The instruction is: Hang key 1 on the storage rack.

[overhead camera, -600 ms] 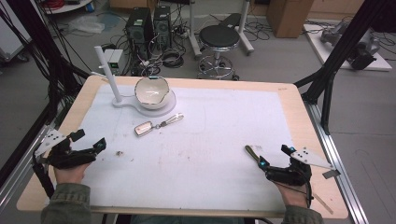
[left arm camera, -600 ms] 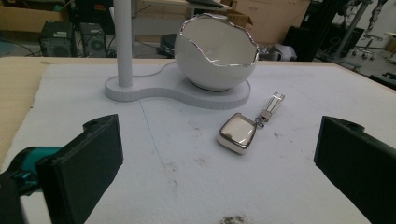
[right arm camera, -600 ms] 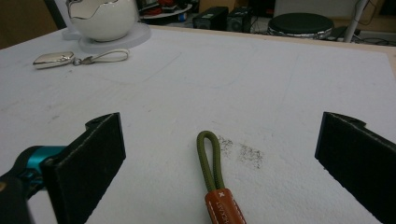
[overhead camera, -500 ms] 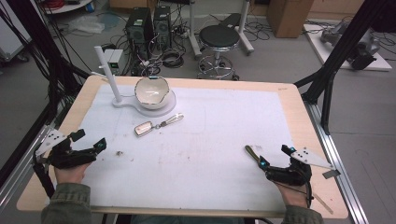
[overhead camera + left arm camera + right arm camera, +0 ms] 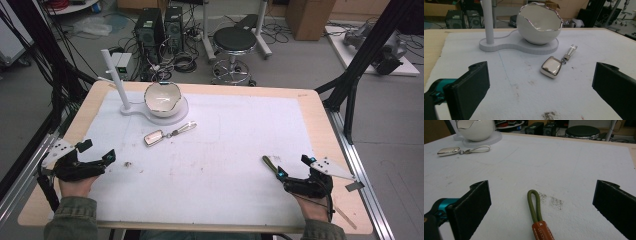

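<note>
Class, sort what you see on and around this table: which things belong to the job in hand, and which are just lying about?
Belonging to the job:
- left gripper, jaws open
- right gripper, jaws open
- olive cord loop between the right jaws
- silver key fob ahead of the left jaws

Lying about:
- white egg-shaped bowl on its stand
- round stool
- computer towers

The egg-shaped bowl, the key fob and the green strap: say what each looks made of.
Egg-shaped bowl: probably glazed ceramic, glossy white with a jagged, silvery rim.
Key fob: looks like polished metal with a pale glossy face; its edge mirrors light. Its loop could be leather or plastic.
Green strap: woven olive cord, matt, doubled into a loop and bound by a tan, stitched tab, apparently leather.
</note>
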### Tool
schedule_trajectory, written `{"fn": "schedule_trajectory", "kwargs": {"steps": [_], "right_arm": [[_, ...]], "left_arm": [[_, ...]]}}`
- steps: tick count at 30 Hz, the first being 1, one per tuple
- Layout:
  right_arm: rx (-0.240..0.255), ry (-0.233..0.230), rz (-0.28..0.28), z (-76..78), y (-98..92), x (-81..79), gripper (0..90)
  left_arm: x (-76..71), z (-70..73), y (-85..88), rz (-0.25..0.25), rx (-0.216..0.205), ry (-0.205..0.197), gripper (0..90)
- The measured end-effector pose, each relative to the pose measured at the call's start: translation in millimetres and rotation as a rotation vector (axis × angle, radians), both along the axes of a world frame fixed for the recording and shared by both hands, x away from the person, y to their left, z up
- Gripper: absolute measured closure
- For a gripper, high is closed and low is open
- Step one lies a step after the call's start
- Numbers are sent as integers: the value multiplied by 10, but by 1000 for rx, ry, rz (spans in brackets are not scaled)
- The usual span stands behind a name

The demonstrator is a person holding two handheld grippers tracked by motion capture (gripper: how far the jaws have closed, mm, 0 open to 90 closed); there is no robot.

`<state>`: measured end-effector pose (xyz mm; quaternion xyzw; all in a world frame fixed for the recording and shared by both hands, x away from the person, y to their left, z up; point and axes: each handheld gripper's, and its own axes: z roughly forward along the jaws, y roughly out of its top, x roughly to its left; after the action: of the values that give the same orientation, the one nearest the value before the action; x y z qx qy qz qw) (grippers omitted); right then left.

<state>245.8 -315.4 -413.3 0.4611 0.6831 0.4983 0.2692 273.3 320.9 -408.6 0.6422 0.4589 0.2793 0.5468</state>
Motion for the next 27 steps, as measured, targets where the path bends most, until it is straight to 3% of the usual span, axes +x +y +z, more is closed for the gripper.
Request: {"fn": "schedule_trajectory", "kwargs": {"steps": [12, 27], "right_arm": [[-56, 40, 8, -28, 37, 48, 5], [-167, 155, 41, -122, 118, 154, 6]], "left_arm": [[6, -6, 0, 0, 0, 5, 17], [11, -14, 1, -6, -6, 10, 17]]}}
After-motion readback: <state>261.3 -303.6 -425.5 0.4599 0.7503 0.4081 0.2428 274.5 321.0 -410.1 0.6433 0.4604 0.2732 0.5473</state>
